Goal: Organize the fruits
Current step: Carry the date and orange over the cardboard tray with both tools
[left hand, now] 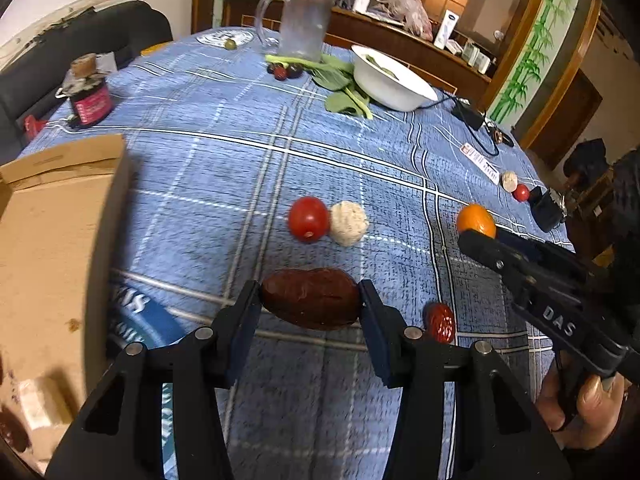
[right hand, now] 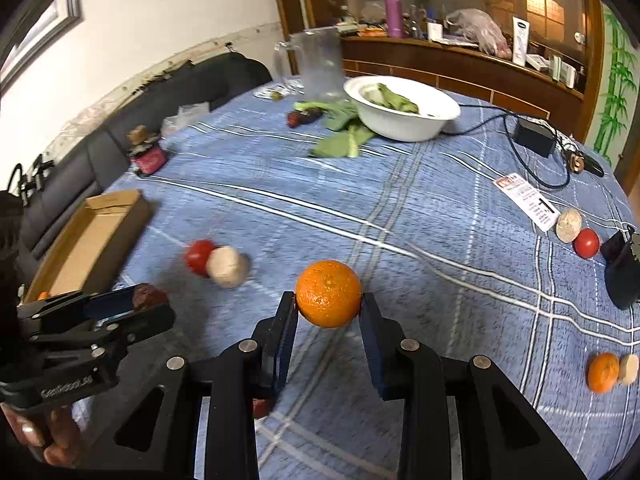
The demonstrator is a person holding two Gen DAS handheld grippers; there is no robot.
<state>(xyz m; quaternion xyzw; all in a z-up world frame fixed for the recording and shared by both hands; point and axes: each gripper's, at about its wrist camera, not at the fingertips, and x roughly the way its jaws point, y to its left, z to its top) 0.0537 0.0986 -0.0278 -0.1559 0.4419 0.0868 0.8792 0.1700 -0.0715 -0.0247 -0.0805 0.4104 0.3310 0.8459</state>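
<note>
The left gripper (left hand: 310, 300) is clamping a dark red date (left hand: 310, 298) between its two fingers, holding it above the blue plaid tablecloth (left hand: 224, 184). Just to the right of those fingers a smaller red date (left hand: 440, 323) is lying on the cloth, and close on the left the cardboard box (left hand: 52, 240) is standing open. Ahead of the held date, a red tomato (left hand: 308, 218) and a pale round ball (left hand: 348, 223) are sitting touching each other.

The right gripper (right hand: 329, 306) is pinching an orange (right hand: 328, 293) at its sides — lifted, with the cloth showing beneath. Off to its right another orange (right hand: 602, 372) is resting against a pale piece (right hand: 628, 369); further right and ahead, a second tomato (right hand: 586, 243) is touching another pale ball (right hand: 569, 224).

Far beyond both tools, leafy greens (right hand: 344, 136) are lying beside a white bowl (right hand: 400, 122) — a clear pitcher (right hand: 316, 64) is standing behind them.
</note>
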